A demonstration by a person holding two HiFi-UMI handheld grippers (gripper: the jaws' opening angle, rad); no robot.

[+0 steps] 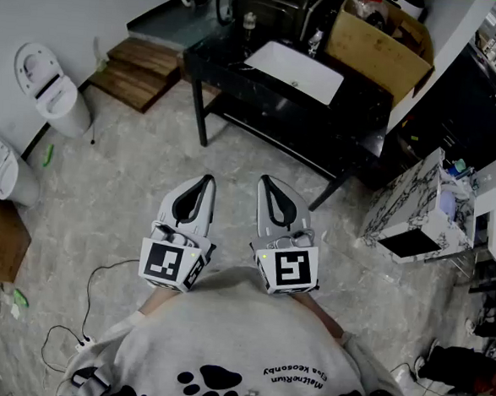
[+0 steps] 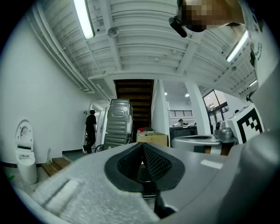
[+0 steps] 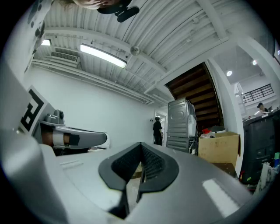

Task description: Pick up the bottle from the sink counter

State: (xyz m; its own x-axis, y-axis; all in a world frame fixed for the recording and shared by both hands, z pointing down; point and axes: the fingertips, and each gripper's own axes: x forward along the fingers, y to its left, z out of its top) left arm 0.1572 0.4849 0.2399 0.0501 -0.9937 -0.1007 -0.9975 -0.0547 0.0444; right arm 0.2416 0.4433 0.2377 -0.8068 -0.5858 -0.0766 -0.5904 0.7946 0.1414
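Grey paw-print sweatshirt (image 1: 246,341); grey left gripper (image 1: 207,182) and right gripper (image 1: 264,181), black-and-white marker cubes (image 1: 169,264).

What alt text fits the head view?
Two shut, empty claws, left claw and right claw, held side by side above a pale floor, pointing toward a black sink counter with a white basin. A toilet stands at left, a cardboard box at the counter's right.
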